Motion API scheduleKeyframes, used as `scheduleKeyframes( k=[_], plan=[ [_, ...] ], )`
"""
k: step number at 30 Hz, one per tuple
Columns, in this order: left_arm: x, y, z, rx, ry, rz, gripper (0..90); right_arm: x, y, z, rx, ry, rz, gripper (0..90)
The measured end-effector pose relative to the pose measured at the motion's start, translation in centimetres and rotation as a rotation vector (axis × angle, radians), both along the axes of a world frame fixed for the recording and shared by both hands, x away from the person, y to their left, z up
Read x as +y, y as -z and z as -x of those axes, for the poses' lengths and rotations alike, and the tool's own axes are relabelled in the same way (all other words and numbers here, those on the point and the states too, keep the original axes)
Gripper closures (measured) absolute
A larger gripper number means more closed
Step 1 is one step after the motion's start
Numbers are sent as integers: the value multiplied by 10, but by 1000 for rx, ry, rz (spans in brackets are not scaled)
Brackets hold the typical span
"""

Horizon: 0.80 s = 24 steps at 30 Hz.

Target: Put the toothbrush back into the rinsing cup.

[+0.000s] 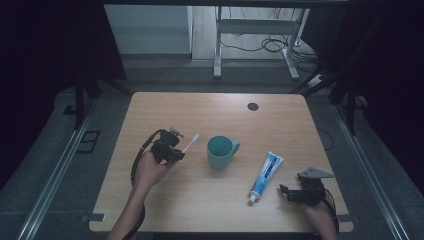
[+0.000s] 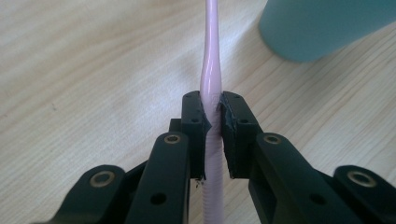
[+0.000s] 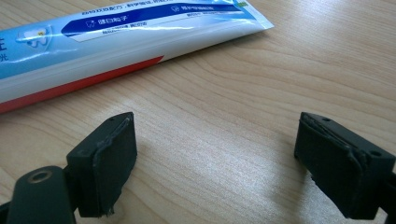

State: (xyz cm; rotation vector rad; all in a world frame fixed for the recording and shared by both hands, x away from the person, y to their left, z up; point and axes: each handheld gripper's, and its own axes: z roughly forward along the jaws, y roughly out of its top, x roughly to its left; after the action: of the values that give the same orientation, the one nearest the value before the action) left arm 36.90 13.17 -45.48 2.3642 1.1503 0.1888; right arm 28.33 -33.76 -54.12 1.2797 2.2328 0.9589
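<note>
Bench point(image 1: 215, 200): a pale wood top is carrying everything, with a dark round grommet point(image 1: 253, 106) sitting near its far edge.
Mug point(image 1: 221, 151): a teal mug is standing upright at mid-bench, its handle pointing right.
Toothpaste tube point(image 1: 265, 176): it is lying flat right of the mug, cap toward the person.
Right tongs point(image 1: 286, 192): they are resting low on the bench just right of the tube's cap, spread wide with nothing between them.
Left tongs point(image 2: 212, 119): they are pinching the pink toothbrush point(image 2: 210, 70) by its handle.
Toothbrush position: it is being held just left of the mug, head pointing toward the far side.
</note>
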Motion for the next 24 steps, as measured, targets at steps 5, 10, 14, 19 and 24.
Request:
scheduleKeyframes(
  k=[5, 10, 14, 19, 24],
  plan=[
    [-1, -13, 3, -49, 15, 28, 803, 0, 0, 0, 0, 0, 0, 128],
    [-6, -26, 5, -100, 36, 49, 803, 0, 0, 0, -1, -1, 0, 128],
    [-10, -35, 7, -134, 50, 60, 803, 0, 0, 0, -2, -1, 0, 128],
    [-15, -47, 9, -180, 57, 102, 804, 0, 0, 0, -1, 0, 0, 128],
    [-22, -58, 11, -223, 71, 141, 804, 0, 0, 0, -1, 1, 0, 128]
  ],
)
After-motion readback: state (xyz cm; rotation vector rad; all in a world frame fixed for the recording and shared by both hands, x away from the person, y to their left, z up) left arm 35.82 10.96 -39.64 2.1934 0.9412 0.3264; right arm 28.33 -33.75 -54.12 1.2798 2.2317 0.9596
